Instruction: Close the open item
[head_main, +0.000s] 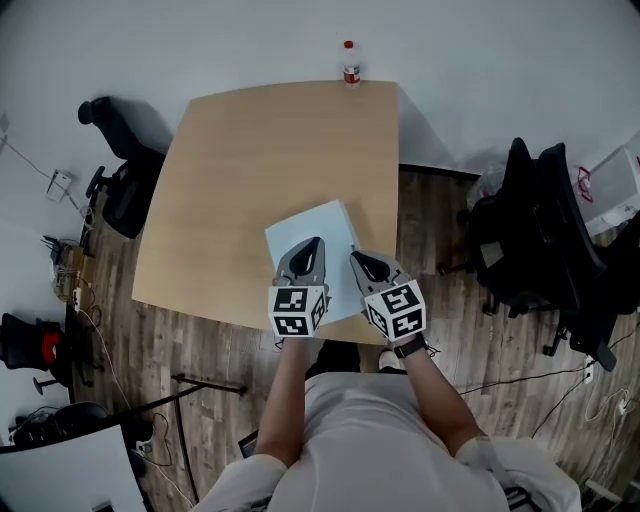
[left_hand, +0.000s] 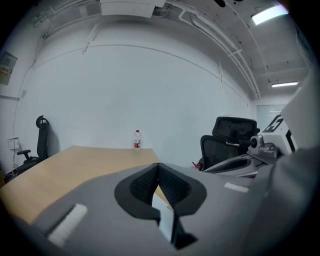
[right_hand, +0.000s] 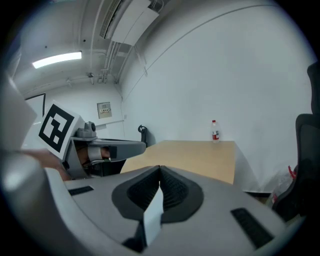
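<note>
- A person is standing at a pale wooden table (head_main: 250, 170) with rounded corners and a smooth, bare top. 2 black office chairs (head_main: 535, 240) are waiting off to the sides.
- The thing to be closed, a thin pale blue-white rectangular item (head_main: 310, 222), is lying flat by the table's near edge, right in front of the person. Its near end is hidden under both tools, so the head view is not showing whether it is open or already folded down.
- The left gripper (head_main: 316, 242) and the right gripper (head_main: 354, 256) are hovering side by side over that item, each carrying a cube of black-and-white square markers.
- In each gripper view the ribbed dark fingers (left_hand: 142, 186) are pressed together at the tips with nothing between them. A pale sliver, likely the item underneath, is showing through the gap further back.
- A small clear bottle (head_main: 351, 63) with a red label is standing upright at the far edge, well apart from the work.
- Likely risk: the item's smooth cover is sitting on a slick top close to the edge, so a push from hard, closed tips could slide it toward the person and off the table rather than fold it. 2 tools working this near each other could also knock together.
</note>
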